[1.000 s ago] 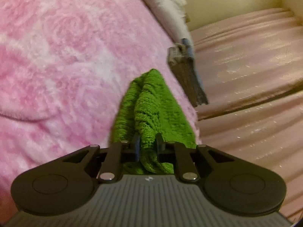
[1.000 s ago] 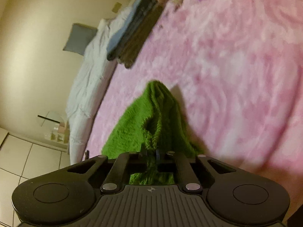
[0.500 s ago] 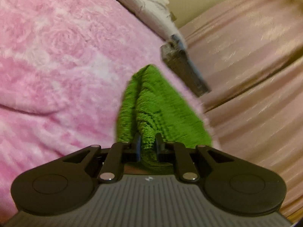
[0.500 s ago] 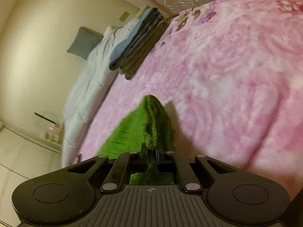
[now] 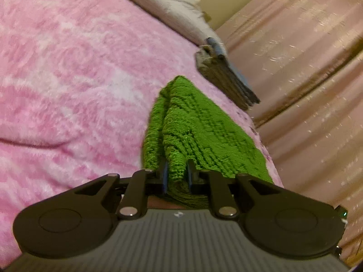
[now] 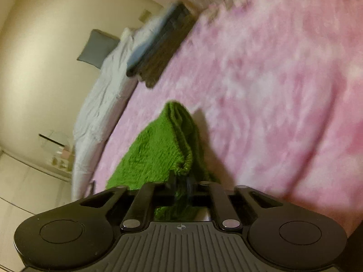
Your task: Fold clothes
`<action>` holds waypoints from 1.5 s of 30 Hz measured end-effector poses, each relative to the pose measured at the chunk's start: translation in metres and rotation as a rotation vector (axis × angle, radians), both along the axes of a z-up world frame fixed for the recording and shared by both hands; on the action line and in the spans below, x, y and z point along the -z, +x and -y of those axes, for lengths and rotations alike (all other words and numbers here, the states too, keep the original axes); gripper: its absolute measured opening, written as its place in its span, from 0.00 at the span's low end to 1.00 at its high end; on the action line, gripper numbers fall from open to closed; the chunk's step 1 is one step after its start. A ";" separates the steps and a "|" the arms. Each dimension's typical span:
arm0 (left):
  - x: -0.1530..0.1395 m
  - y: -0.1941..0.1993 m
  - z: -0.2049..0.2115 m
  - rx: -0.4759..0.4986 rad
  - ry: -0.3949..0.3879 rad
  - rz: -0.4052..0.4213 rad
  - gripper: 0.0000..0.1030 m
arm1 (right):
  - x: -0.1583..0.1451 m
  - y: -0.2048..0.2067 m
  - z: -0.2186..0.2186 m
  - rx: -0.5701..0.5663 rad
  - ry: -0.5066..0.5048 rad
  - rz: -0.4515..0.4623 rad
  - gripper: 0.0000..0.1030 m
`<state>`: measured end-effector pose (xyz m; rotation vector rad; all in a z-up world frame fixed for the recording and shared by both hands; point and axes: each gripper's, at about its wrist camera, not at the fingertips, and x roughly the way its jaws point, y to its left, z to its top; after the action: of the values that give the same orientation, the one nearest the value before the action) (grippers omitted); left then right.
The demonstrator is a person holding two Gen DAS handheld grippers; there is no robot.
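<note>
Left wrist view first: left claw (image 5: 177, 176) clenched on a bunched edge of the green knitted cloth (image 5: 199, 127), thick folds pinched between the pads, the rest draping forward onto the pink fleece bed cover (image 5: 68, 72). Beyond it, a stack of folded dark clothes (image 5: 229, 79) at the bed's far edge, a pink curtain (image 5: 306, 68) behind.

Over to the right wrist view: right claw (image 6: 181, 181) clamped tight on another edge of the same green knitted cloth (image 6: 156, 154), fabric hanging low over the bed.

Soft, light, floppy stuff by the look of it; knit likely stretchy, grippy rather than slippery. Best held at corners or hems, as here, keeping the edge taut between both grips.
</note>
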<state>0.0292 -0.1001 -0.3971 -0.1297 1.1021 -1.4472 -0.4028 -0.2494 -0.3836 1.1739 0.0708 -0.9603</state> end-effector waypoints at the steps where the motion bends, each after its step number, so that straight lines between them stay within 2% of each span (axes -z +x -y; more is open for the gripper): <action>1: 0.002 -0.001 0.000 0.004 0.001 0.014 0.12 | -0.002 0.003 -0.002 -0.001 -0.018 -0.037 0.05; 4: 0.007 -0.005 0.002 0.001 0.020 0.062 0.14 | 0.000 0.018 -0.001 -0.048 -0.018 -0.140 0.06; 7: -0.006 -0.013 0.001 0.000 0.039 0.148 0.20 | -0.004 0.026 -0.004 -0.062 -0.033 -0.225 0.25; 9: -0.021 -0.016 -0.002 -0.012 0.043 0.212 0.24 | -0.020 0.029 -0.011 -0.050 -0.103 -0.304 0.46; 10: -0.028 -0.016 -0.005 -0.023 0.039 0.237 0.24 | -0.030 0.031 -0.016 -0.044 -0.155 -0.340 0.51; 13: -0.051 -0.020 -0.007 -0.038 -0.004 0.297 0.23 | -0.058 0.043 -0.027 -0.067 -0.315 -0.434 0.51; 16: -0.060 -0.039 0.006 0.032 -0.020 0.374 0.23 | -0.067 0.072 -0.037 -0.186 -0.426 -0.492 0.51; 19: -0.044 -0.062 0.021 0.101 0.043 0.459 0.23 | -0.050 0.106 -0.045 -0.309 -0.471 -0.585 0.51; 21: -0.024 -0.072 0.024 0.097 0.081 0.495 0.22 | -0.025 0.123 -0.049 -0.363 -0.475 -0.687 0.51; 23: -0.017 -0.076 0.019 0.075 0.069 0.518 0.22 | 0.001 0.130 -0.052 -0.391 -0.481 -0.796 0.51; 27: -0.018 -0.080 0.021 0.061 0.085 0.541 0.22 | 0.008 0.121 -0.041 -0.393 -0.426 -0.757 0.51; 30: -0.019 -0.078 0.021 0.044 0.094 0.518 0.22 | 0.006 0.116 -0.037 -0.403 -0.405 -0.734 0.51; 36: -0.045 -0.088 0.004 -0.024 0.150 0.526 0.21 | -0.028 0.104 -0.055 -0.356 -0.329 -0.669 0.52; 37: -0.048 -0.091 0.001 -0.034 0.176 0.522 0.22 | -0.031 0.101 -0.059 -0.350 -0.314 -0.665 0.61; 38: -0.051 -0.093 -0.002 -0.044 0.205 0.515 0.25 | -0.034 0.100 -0.061 -0.347 -0.291 -0.667 0.74; 41: -0.055 -0.102 -0.012 -0.050 0.264 0.504 0.28 | -0.040 0.098 -0.070 -0.352 -0.260 -0.664 0.75; 45: -0.061 -0.114 -0.028 -0.048 0.280 0.514 0.33 | -0.042 0.094 -0.081 -0.345 -0.212 -0.669 0.75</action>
<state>-0.0848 -0.0721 -0.3359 0.3925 0.8534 -1.1774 -0.3086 -0.1683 -0.3412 0.5815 0.6692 -0.9855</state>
